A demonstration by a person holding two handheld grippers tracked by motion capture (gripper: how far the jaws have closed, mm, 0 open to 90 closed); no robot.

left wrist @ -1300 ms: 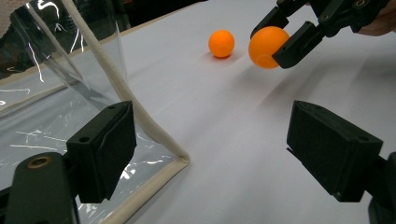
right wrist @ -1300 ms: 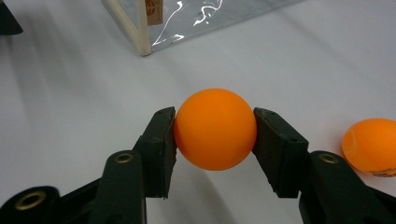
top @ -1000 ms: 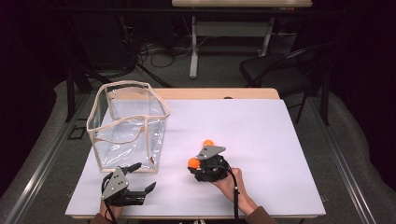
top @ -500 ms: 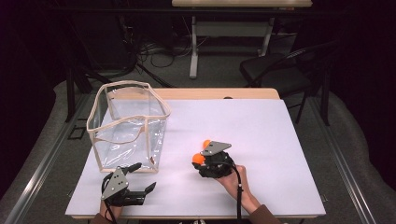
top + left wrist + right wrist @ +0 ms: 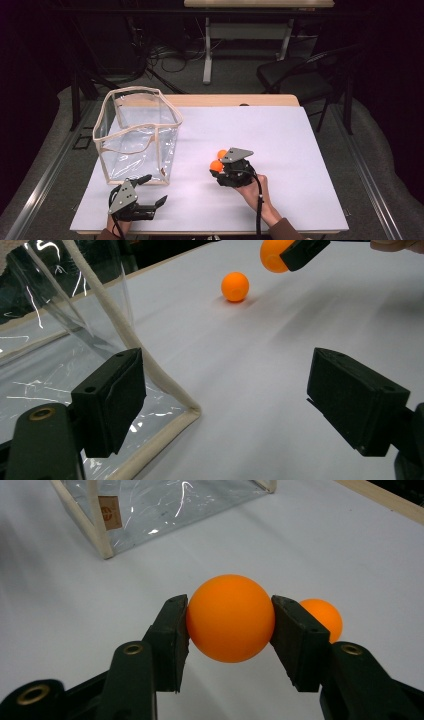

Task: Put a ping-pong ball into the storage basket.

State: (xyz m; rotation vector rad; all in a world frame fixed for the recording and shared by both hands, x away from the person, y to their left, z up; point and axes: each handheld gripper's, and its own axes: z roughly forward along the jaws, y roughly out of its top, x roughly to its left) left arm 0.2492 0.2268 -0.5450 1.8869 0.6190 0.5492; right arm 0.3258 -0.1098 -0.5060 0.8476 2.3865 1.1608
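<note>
My right gripper (image 5: pixel 217 169) is shut on an orange ball (image 5: pixel 216 165) near the middle of the white table, held just above the surface. In the right gripper view the ball (image 5: pixel 230 617) sits squeezed between the two black pads of the gripper (image 5: pixel 230 625). A second orange ball (image 5: pixel 221 154) lies on the table right behind it, partly hidden by one jaw (image 5: pixel 322 617). The left gripper (image 5: pixel 153 190) rests open at the front left, nothing between its jaws (image 5: pixel 225 405). From it I see the loose ball (image 5: pixel 235 286) and the held ball (image 5: pixel 272 254).
A clear plastic bag (image 5: pixel 135 135) with beige trim stands open at the left, its near corner (image 5: pixel 192 410) close to the left gripper. The white tabletop (image 5: pixel 300 150) stretches to the right. A dark chair (image 5: pixel 295 75) stands beyond the far edge.
The right gripper has tipped up and shifted slightly toward the far side with the ball in it. The left gripper has stayed put.
</note>
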